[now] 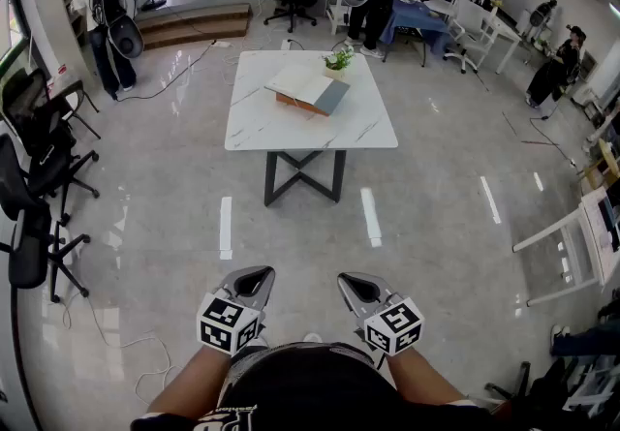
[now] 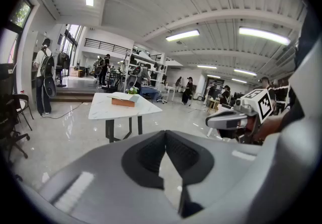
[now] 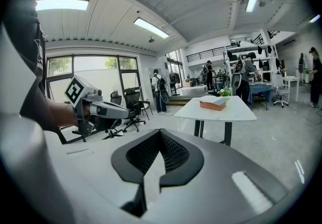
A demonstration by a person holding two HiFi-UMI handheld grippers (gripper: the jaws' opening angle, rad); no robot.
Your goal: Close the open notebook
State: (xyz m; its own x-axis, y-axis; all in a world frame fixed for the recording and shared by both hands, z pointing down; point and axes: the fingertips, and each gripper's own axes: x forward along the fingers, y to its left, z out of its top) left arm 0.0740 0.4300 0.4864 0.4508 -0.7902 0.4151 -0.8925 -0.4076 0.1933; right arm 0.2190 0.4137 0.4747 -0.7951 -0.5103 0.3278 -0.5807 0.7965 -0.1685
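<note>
The open notebook (image 1: 308, 88) lies on a white marble-top table (image 1: 281, 133) far ahead of me, white pages up, brown cover edge showing. It is small in the left gripper view (image 2: 124, 99) and in the right gripper view (image 3: 217, 102). Both grippers hang close to my body, well short of the table. My left gripper (image 1: 256, 275) is shut with nothing in it; its jaws meet at the tips (image 2: 165, 134). My right gripper (image 1: 350, 280) is likewise shut with nothing held, tips together (image 3: 160, 133).
A small potted plant (image 1: 339, 59) stands just behind the notebook. Black office chairs (image 1: 34, 177) line the left side and a white table (image 1: 586, 240) stands at the right. Several people stand at the far desks, one with a backpack (image 1: 102, 17) at the left. Shiny floor separates me from the table.
</note>
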